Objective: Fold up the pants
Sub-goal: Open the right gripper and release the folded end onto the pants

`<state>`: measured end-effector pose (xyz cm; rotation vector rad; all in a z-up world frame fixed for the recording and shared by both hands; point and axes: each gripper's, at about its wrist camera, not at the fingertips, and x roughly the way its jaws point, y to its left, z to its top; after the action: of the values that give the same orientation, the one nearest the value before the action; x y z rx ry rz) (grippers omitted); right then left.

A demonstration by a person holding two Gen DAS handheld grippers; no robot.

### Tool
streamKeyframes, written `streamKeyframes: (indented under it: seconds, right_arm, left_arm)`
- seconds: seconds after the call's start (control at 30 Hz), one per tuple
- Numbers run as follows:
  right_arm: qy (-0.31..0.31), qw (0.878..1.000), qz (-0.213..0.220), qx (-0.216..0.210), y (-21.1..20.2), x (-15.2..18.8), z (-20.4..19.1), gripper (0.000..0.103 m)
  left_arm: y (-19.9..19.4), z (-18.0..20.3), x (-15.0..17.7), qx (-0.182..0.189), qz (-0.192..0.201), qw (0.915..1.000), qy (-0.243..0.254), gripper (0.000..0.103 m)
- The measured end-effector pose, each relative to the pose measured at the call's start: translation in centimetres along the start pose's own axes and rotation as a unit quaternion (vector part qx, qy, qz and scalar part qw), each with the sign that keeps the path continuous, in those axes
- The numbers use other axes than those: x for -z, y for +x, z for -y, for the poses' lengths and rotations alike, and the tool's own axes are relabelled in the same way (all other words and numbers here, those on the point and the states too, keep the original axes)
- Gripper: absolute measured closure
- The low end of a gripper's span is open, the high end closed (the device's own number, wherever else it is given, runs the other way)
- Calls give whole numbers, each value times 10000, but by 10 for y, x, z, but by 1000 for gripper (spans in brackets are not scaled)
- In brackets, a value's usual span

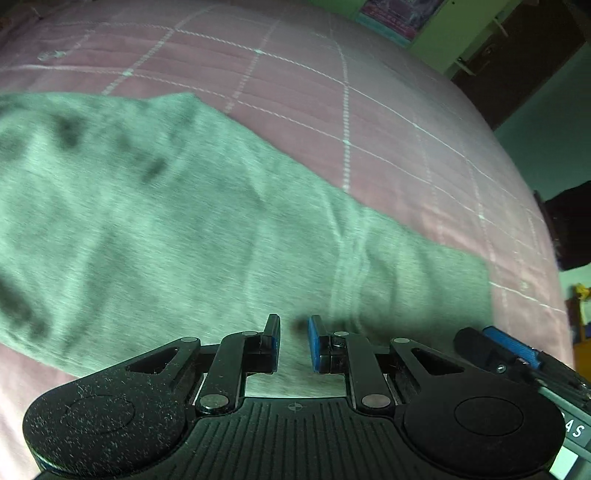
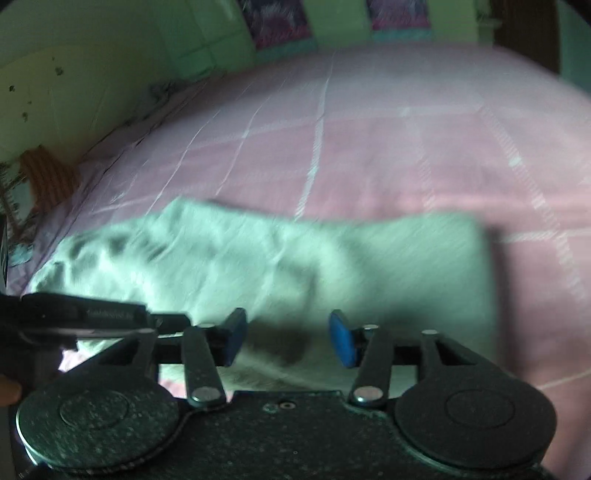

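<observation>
The pale green pants (image 1: 184,221) lie flat and long across a pink checked bedsheet (image 1: 295,92). A stitched seam crosses them near their right end. My left gripper (image 1: 293,339) hovers low over their near edge. Its blue pads stand a narrow gap apart, as near together as they get, and I see no cloth pinched between them. In the right wrist view the pants (image 2: 295,258) stretch from left to right, blurred. My right gripper (image 2: 288,336) is over their near edge, open, with its pads wide apart and nothing between them.
The bed's edge curves down on the right, with a dark door (image 1: 517,59) and a green wall beyond it. Posters (image 2: 280,22) hang on the wall behind the bed. An orange object (image 2: 48,173) sits at the bed's left. The other tool's black body (image 2: 74,317) lies close on the left.
</observation>
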<state>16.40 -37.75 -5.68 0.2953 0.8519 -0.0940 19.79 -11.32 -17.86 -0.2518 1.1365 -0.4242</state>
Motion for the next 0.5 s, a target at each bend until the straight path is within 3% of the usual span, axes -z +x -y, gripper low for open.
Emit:
streamKeyframes:
  seconds: [0.03, 0.13, 0.33, 0.43, 0.47, 0.5]
  right_arm:
    - [0, 9999, 99, 77, -6, -1, 7, 37]
    - [132, 9993, 211, 264, -17, 3, 28, 37]
    - [612, 9972, 198, 380, -29, 26, 61, 37]
    - [665, 9968, 156, 420, -30, 33, 68, 37]
    - [676, 9967, 153, 426, -29, 35, 69, 37]
    - [695, 9965, 150, 433, -29, 37, 71, 37]
  left_arm:
    - [2, 3, 2, 105, -56, 9999, -48, 88]
    - [8, 10, 7, 328, -148, 9992, -189, 88]
    - [15, 12, 12, 312, -126, 9982, -493, 87]
    - [5, 15, 15, 191, 120, 9987, -462, 87]
    - [2, 19, 16, 105, 212, 9992, -333, 75]
    - [-1, 21, 17, 97, 251, 9994, -221, 38]
